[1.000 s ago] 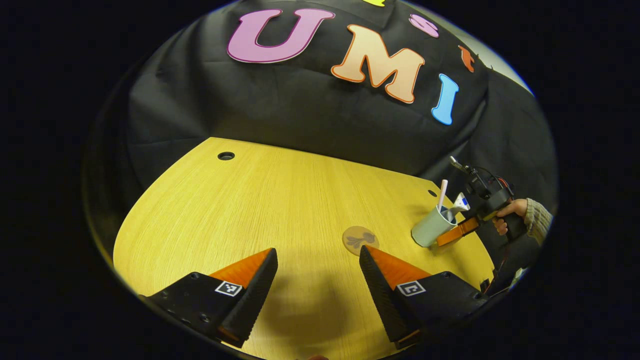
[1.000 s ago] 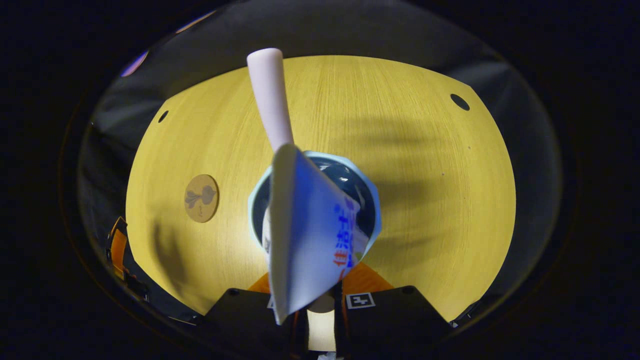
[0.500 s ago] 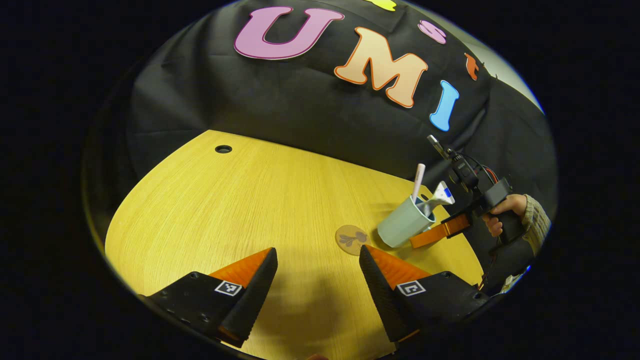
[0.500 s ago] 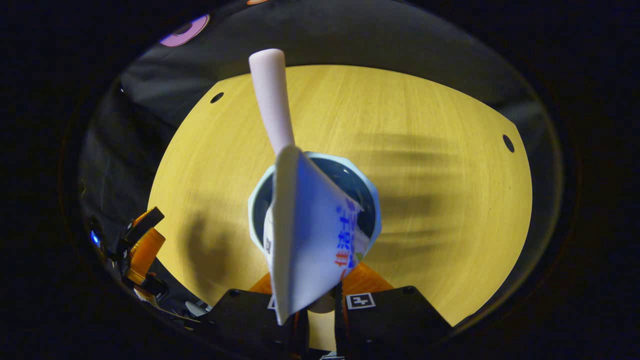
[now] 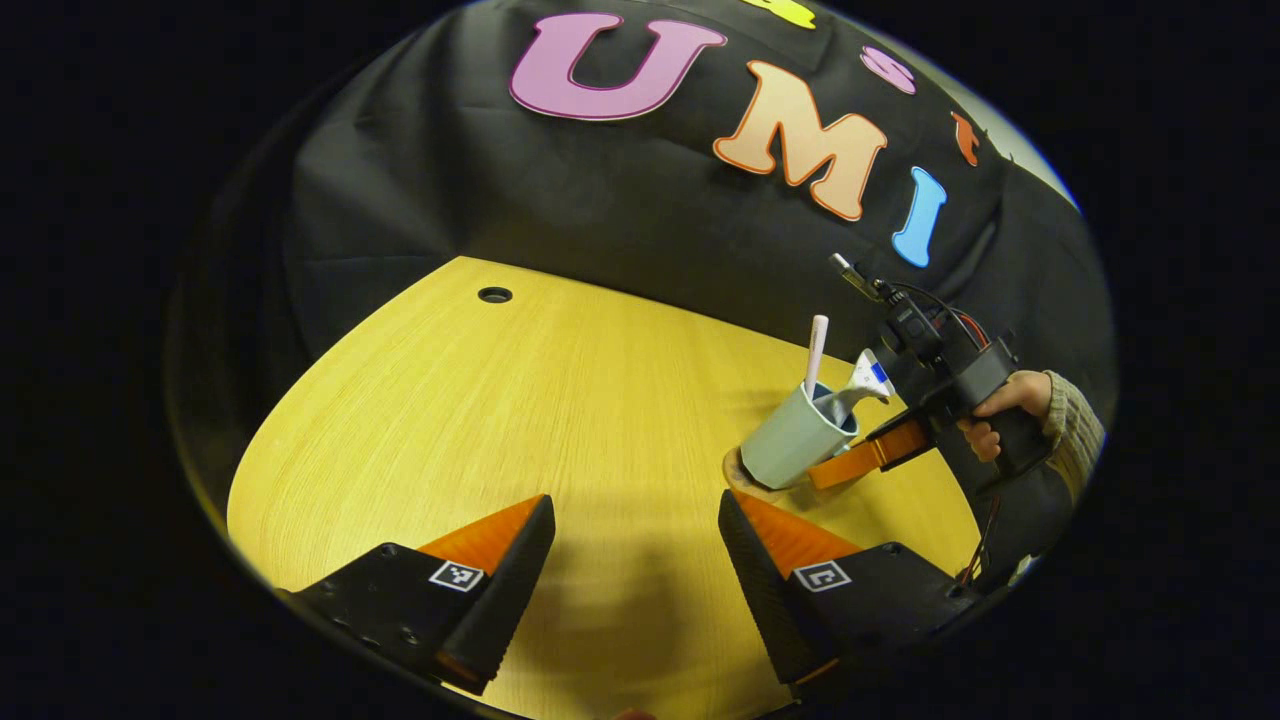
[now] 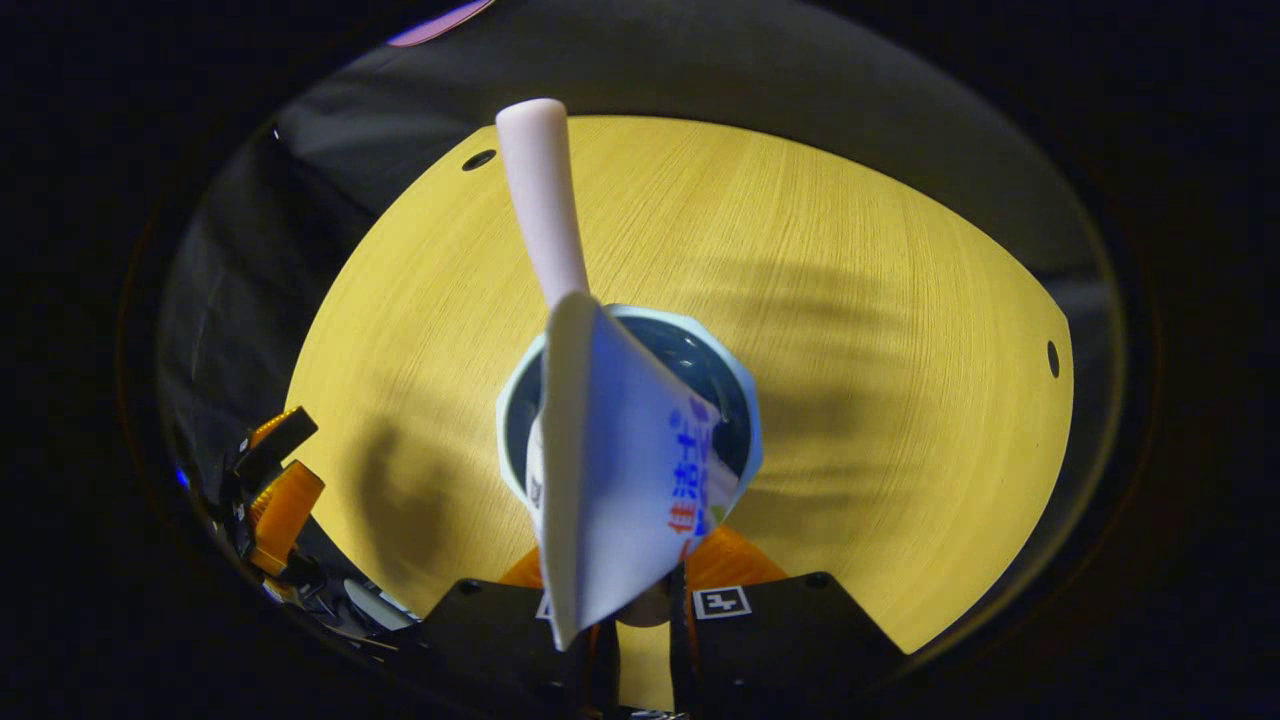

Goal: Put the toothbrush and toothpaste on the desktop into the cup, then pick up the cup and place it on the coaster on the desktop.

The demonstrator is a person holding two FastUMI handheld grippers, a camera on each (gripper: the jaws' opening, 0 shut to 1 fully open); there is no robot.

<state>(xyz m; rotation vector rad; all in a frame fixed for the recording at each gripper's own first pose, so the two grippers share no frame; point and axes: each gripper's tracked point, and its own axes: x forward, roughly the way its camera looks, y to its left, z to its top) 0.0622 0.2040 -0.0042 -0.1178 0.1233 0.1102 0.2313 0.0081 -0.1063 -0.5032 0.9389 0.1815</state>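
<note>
Gripping the pale green cup (image 5: 795,440) by its rim, the right claw (image 5: 845,468) reaches in from the right side of the left gripper view, its orange fingers (image 5: 868,455) pinching the near wall of the cup while a hand (image 5: 985,415) in a knitted sleeve (image 5: 1075,435) holds the black handle. The cup is tilted, its mouth leaning toward the right, and its base is over the round brown coaster (image 5: 735,470), whose edge shows at the cup's lower left; whether the base touches the coaster I cannot tell. A pink-white toothbrush (image 5: 816,350) stands in the cup with its handle pointing up, and the toothpaste tube (image 5: 862,380) leans out over the rim beside it. In the right gripper view the cup (image 6: 745,400) is seen from above, its dark inside open to the camera, with the toothbrush (image 6: 540,195) rising toward the far side and the flat crimped end of the toothpaste tube (image 6: 610,470) covering much of the mouth. The right claw (image 6: 640,590) sits pressed on the cup's near rim just below the tube. The left claw (image 5: 635,545) hovers spread wide above the yellow wooden worktop (image 5: 500,420), holding nothing, near the cup but apart from it; it also shows at the left edge of the right gripper view (image 6: 280,485).
</note>
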